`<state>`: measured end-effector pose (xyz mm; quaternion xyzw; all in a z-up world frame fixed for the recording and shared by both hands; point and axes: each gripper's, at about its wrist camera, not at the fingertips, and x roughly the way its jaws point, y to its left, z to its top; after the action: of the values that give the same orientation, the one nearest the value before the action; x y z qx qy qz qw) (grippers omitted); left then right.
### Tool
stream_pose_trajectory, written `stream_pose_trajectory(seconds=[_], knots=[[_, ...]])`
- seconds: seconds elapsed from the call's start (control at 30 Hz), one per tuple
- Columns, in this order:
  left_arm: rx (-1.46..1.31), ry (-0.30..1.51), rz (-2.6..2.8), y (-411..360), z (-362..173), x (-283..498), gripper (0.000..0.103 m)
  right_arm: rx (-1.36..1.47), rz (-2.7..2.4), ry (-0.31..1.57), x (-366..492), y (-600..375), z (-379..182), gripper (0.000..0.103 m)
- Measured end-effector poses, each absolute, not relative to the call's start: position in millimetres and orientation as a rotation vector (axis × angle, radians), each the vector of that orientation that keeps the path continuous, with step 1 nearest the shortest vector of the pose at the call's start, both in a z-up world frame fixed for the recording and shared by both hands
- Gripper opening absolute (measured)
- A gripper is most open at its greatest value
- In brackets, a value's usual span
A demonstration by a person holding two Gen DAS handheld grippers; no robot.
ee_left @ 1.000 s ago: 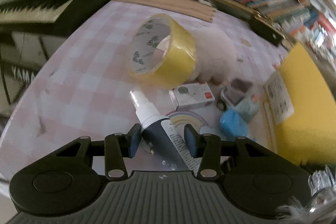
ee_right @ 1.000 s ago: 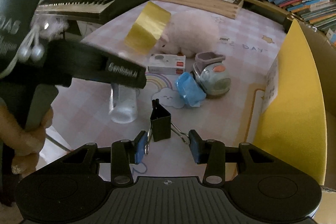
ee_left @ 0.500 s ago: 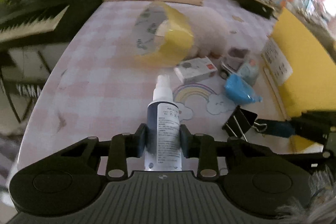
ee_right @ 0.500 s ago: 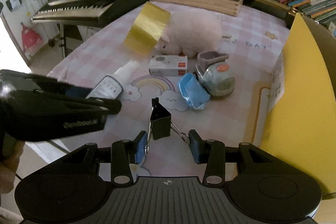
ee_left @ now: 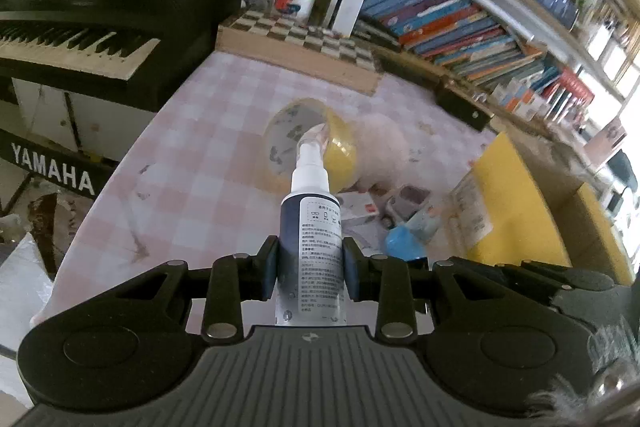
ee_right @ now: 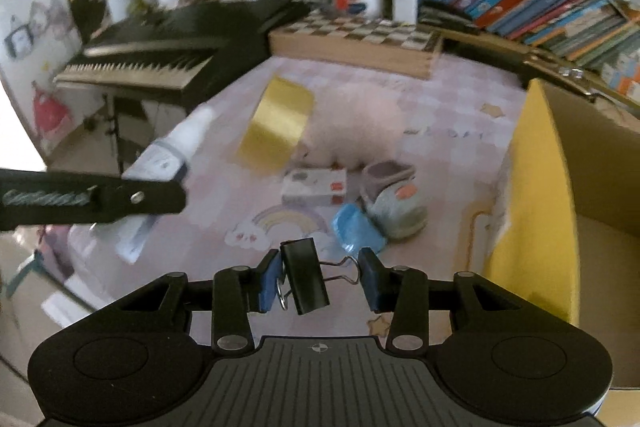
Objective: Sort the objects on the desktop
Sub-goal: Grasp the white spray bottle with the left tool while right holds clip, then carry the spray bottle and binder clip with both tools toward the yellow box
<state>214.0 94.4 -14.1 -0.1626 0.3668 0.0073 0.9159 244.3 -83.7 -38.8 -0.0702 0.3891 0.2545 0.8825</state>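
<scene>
Spray bottle (ee_left: 311, 247) stands centre frame, nozzle up, clamped between my left gripper's (ee_left: 311, 269) just-closed jaws; binder clip (ee_right: 305, 277) sits lower centre, pinched by its wire handles in my right gripper (ee_right: 318, 281).

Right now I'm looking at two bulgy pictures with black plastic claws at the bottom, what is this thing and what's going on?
There is no robot here. A person holds a hand-held two-finger gripper in each hand, and a wide-angle camera on each looks forward along its fingers, hence the curved look.

In the left view, the left gripper is clamped on a spray bottle, lifted off the table. In the right view, the right gripper grips a black binder clip by its wire handles.

On the pink checked table lie a yellow tape roll, a fluffy white toy, a small white box, a blue crumpled packet and a small grey-green gadget. At the right stands a yellow cardboard box.
</scene>
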Motion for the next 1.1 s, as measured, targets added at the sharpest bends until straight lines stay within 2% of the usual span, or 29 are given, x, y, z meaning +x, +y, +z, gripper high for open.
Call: stream_pose_trajectory(seconds=[0.43,1.1], knots=[[-0.372,0.714,-0.076,93,10,167,0.03,-0.083,0.494,0.76,201,-97,-7,0.041],[-0.347,0.742,-0.194,85,6,67,0.03,-0.012,0.391,0.769,94,-113,-3,0.041]])
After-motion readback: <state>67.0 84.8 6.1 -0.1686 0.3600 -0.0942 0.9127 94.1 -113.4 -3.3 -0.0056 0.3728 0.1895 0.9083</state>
